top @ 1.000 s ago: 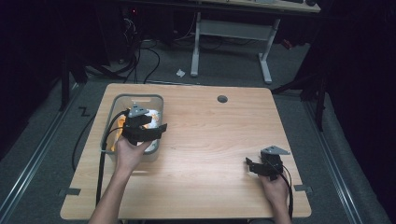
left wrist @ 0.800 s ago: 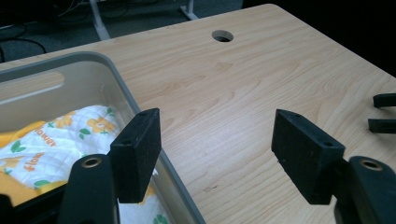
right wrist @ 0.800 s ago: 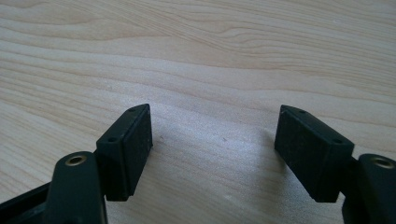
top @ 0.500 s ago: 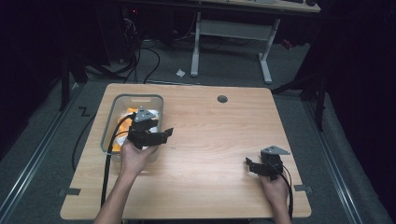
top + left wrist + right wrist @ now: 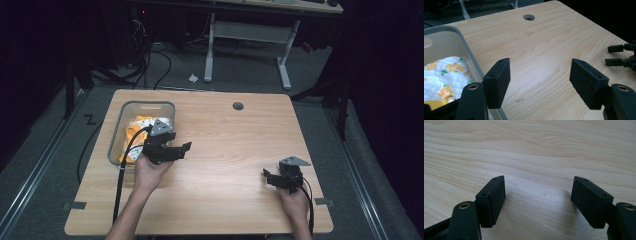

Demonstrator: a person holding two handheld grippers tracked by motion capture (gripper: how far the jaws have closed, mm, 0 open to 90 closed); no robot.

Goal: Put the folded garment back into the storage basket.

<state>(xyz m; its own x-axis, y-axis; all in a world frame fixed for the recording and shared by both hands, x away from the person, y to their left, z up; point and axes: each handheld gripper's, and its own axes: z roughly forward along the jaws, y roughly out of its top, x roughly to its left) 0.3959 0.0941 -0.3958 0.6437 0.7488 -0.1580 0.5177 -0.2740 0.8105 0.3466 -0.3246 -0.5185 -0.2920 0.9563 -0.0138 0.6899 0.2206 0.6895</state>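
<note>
Beside the grey plastic bin (image 5: 116,136), my left gripper (image 5: 186,148) hangs wide, empty; next I would reach down for the flowered quilted cloth (image 5: 445,75) inside. Right gripper (image 5: 266,176) rests wide.

Left gripper position: the black two-jaw left gripper (image 5: 181,150) has shifted from directly over the near right part of the grey translucent plastic bin (image 5: 118,131) to the bin's right rim, jaws now reaching out above the bare light wooden table (image 5: 225,145).

Left gripper heading: jaw tips now point right, toward the table centre; a second ago they sat over the bin's near edge.

Left forearm: angled slightly further right.

Bin contents: more of the white and orange flowered quilted cloth (image 5: 137,125) appears uncovered, though the high view is coarse.
</note>
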